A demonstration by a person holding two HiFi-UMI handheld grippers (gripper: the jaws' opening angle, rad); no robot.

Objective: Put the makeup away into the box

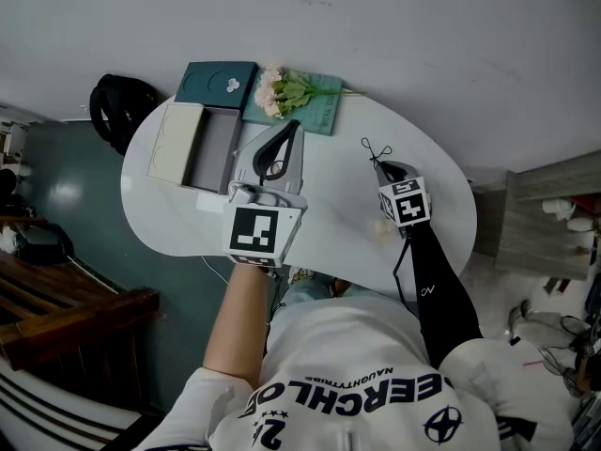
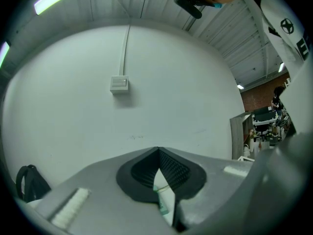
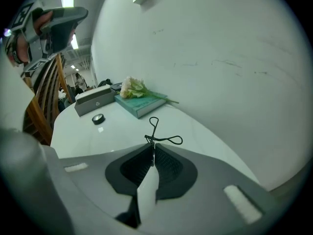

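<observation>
Black and thin, a metal eyelash curler [image 3: 152, 138] is pinched by the pressed-together jaws of the right gripper [image 3: 152, 146] at the end opposite its loops. Its long axis is carried on along the jaws, and its two finger loops are pointed away toward the plain white wall [image 1: 423, 36], over the right part of a white oval table [image 1: 338, 205]. An open grey box [image 1: 214, 148] is set well apart at the table's left. The left gripper [image 2: 159, 149] is held with its tips together. "ERCHLO" can be read on the white shirt [image 1: 376, 393].
</observation>
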